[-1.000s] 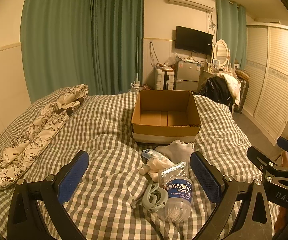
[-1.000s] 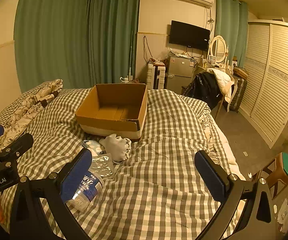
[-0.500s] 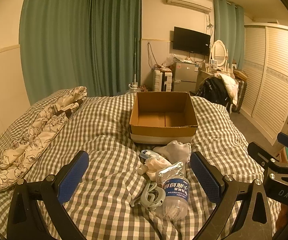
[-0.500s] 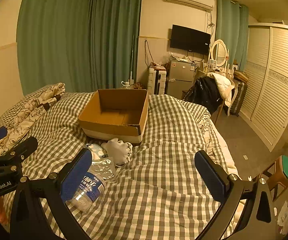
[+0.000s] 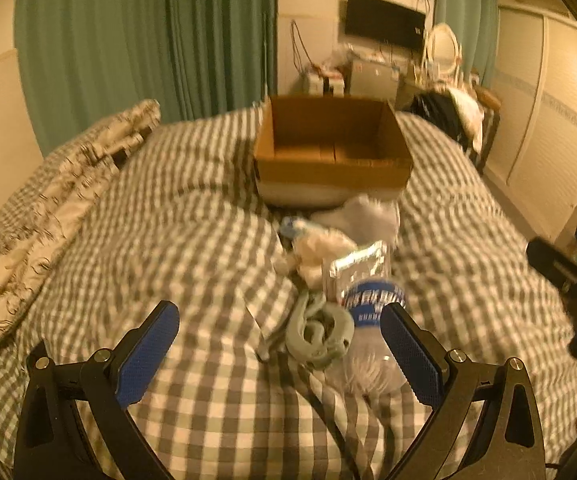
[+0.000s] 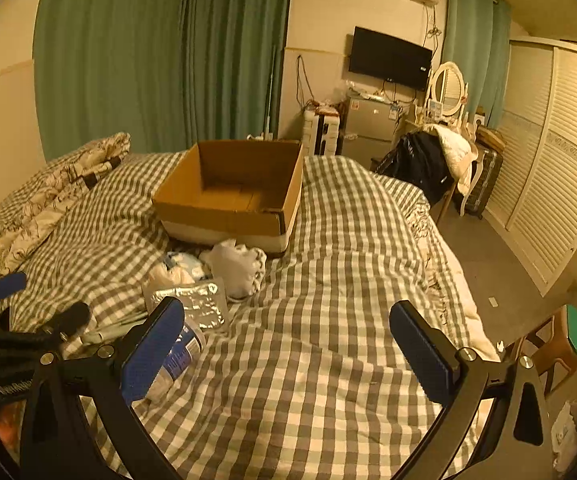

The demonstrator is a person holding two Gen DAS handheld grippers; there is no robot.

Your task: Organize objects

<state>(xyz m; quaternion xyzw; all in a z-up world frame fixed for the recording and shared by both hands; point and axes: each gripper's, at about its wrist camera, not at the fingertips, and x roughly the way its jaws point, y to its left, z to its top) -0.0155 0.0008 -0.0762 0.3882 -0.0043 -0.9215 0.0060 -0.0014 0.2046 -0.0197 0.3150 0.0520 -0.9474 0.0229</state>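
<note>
1. A small heap of things lies on the checked bed cover, just in front of the cardboard box.
2. Nearest the cameras in the heap is a plastic bottle with a blue label, lying on its side; in the right wrist view it shows partly behind the right tool's left finger.
3. A grey-green clip lies touching the bottle on its left.
4. A silver foil pouch lies just beyond the bottle, overlapping it.
5. Past the pouch come a crumpled white bag, a small blue and white packet and a bunched pale grey cloth, the cloth lying right up against the box's front wall.
6. The box stands open on the bed, with only bare cardboard showing inside.
7. The left tool hovers low over the bed, its blue-padded fingers spread wide, with the clip and bottle in the gap between them; it grips nothing.
8. The right tool is also spread wide and holds nothing, over bare cover to the right of the heap.
9. A flowered quilt is piled along the bed's left edge.
10. Green curtains, a wall television and a slatted wardrobe stand beyond the bed.
</note>
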